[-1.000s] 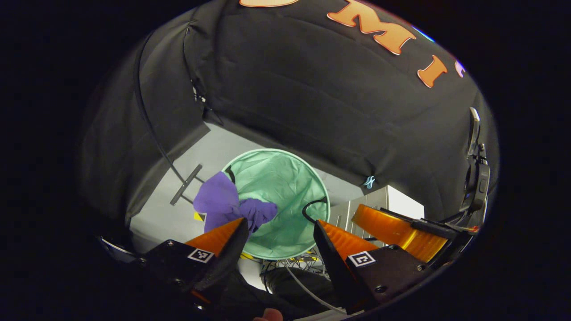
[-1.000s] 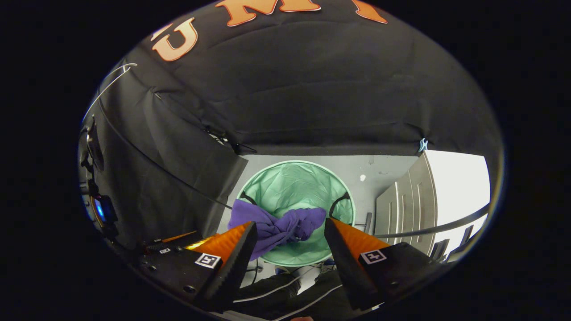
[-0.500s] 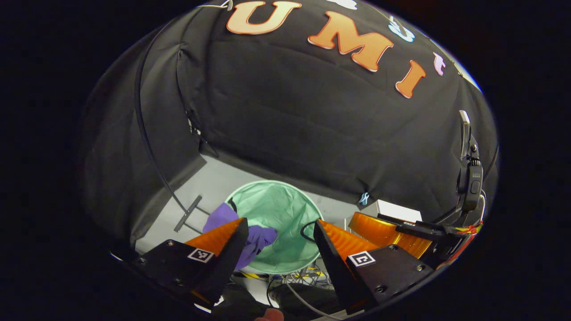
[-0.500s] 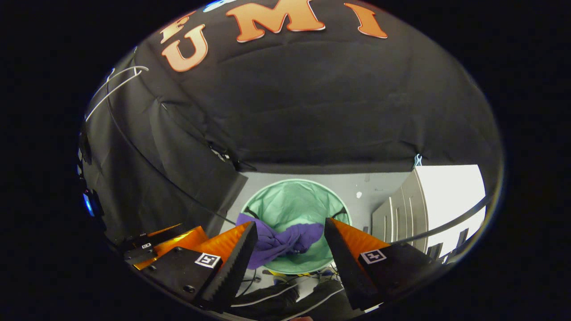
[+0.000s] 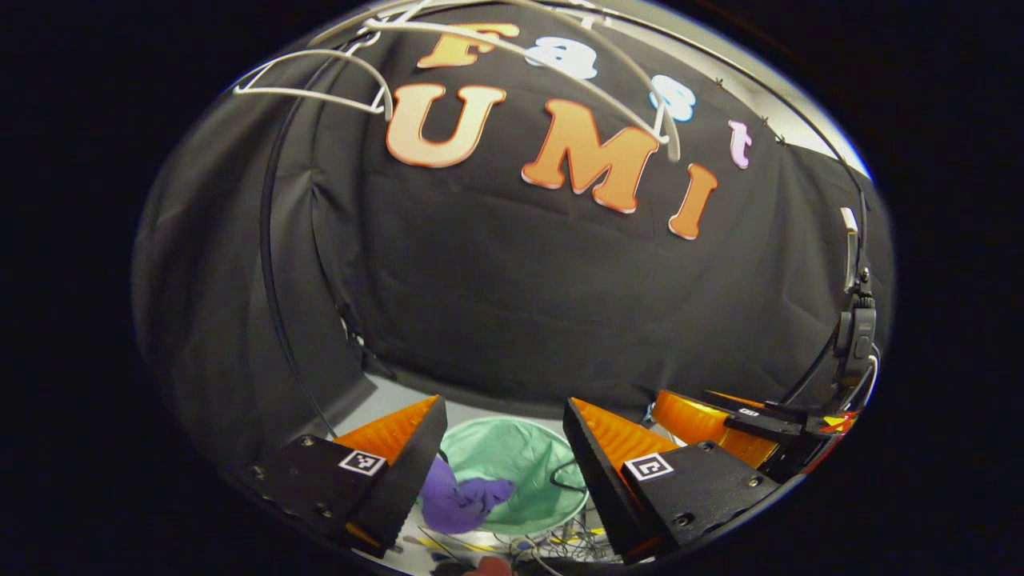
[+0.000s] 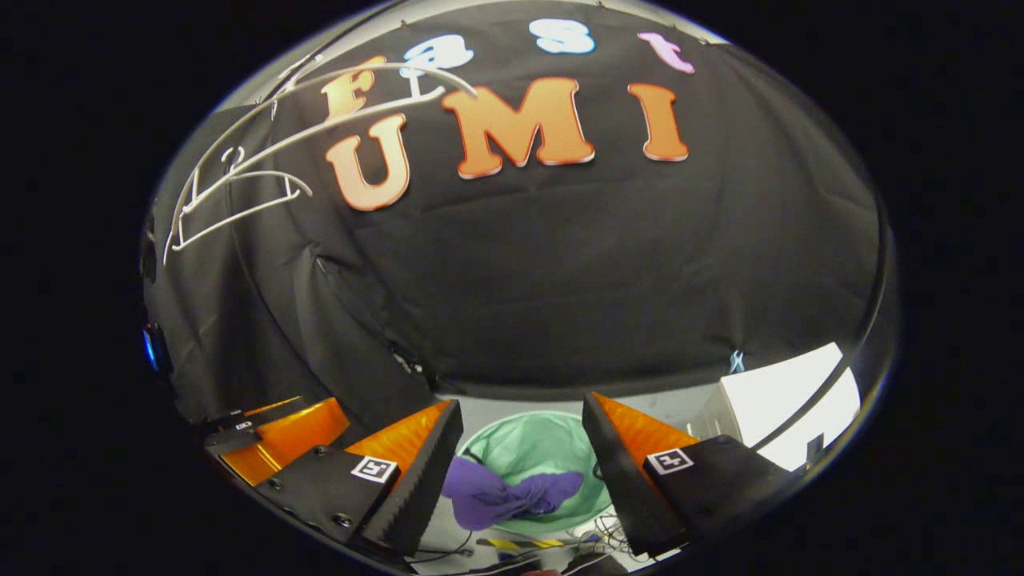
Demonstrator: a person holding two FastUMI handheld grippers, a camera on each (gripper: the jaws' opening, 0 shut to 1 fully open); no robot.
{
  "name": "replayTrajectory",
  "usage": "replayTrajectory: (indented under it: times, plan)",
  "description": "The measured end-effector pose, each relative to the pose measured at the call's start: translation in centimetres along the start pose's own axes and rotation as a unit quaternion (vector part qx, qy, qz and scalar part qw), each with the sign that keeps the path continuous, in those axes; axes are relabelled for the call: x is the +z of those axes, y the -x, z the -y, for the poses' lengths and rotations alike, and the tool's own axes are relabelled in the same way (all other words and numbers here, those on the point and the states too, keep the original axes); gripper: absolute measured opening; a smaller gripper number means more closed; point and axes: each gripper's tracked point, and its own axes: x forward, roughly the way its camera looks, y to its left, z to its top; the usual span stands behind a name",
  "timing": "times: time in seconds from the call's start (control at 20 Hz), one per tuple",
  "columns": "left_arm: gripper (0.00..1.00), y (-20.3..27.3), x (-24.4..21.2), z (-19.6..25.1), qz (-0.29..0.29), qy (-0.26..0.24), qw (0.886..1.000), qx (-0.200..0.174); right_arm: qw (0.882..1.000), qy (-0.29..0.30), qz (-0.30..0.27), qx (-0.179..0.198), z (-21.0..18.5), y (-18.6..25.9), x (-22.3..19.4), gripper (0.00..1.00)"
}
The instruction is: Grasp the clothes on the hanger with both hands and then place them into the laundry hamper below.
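Note:
A purple garment [image 5: 458, 499] lies bunched over the near rim of the round green laundry hamper [image 5: 512, 464] on the floor; in the right gripper view the same purple garment [image 6: 504, 494] drapes over the green hamper [image 6: 544, 448]. My left gripper [image 5: 504, 412] is open, high above the hamper, with nothing between its fingers. My right gripper [image 6: 522, 412] is open as well and holds nothing. Bare white hangers [image 5: 512, 48] hang at the top of the left gripper view, and white hangers [image 6: 240, 188] show at the upper left of the right gripper view.
The other gripper [image 5: 720, 416] shows at the right in the left gripper view and at the lower left [image 6: 280, 436] in the right gripper view. A white cabinet [image 6: 784, 396] stands right of the hamper. Cables [image 5: 552, 544] lie on the floor by the hamper.
Both grippers have risen and tilted up, away from the hamper, which now sits lower and smaller in both views. The hangers have come into sight. The garment stays on the hamper rim.

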Motion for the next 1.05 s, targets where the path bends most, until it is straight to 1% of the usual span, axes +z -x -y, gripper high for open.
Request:
replayTrajectory:
  times: [0.05,0.15,0.2,0.25,0.4,0.45,0.55,0.65,0.8,0.9,1.05]
  plan:
    - [0.94,0.2,1.4,0.1,0.018,-0.007,1.0,0.002,1.0,0.002,0.021,-0.003,-0.5,0.9,1.5,0.98]
    - [0.93,1.5,4.3,0.1,0.059,-0.012,0.998,0.01,0.998,0.002,0.064,0.01,-2.3,2.9,4.7,0.98]
    - [0.94,2.6,5.8,0.4,0.087,-0.012,0.996,0.008,0.996,0.006,0.084,0.014,-2.5,4.0,5.9,0.98]
    - [0.93,3.4,6.9,0.9,0.103,-0.015,0.995,0.006,0.995,0.012,0.101,0.017,-2.1,5.2,6.9,0.98]
    - [0.93,5.4,9.2,2.1,0.142,-0.017,0.99,0.017,0.989,0.028,0.14,0.027,-1.3,8.8,10.0,0.98]
    - [0.87,6.3,10.0,2.5,0.155,-0.008,0.988,0.02,0.988,0.031,0.147,0.033,-0.8,10.1,10.6,0.89]
    - [0.87,8.5,12.1,2.9,0.174,0.007,0.984,0.03,0.984,0.041,0.17,0.042,0.3,12.6,12.0,0.89]
    - [0.87,11.0,13.7,3.5,0.201,0.005,0.979,0.044,0.979,0.056,0.193,0.037,2.2,15.1,14.0,0.88]
    - [0.86,14.9,14.8,5.3,0.229,-0.006,0.971,0.064,0.977,0.058,0.198,0.046,3.9,18.9,14.6,0.88]
    - [0.86,17.0,15.1,6.4,0.246,-0.007,0.967,0.07,0.975,0.06,0.206,0.051,5.0,21.0,14.8,0.89]
    - [0.87,18.9,14.7,7.6,0.253,-0.001,0.965,0.072,0.972,0.072,0.219,0.05,6.5,24.0,14.8,0.88]
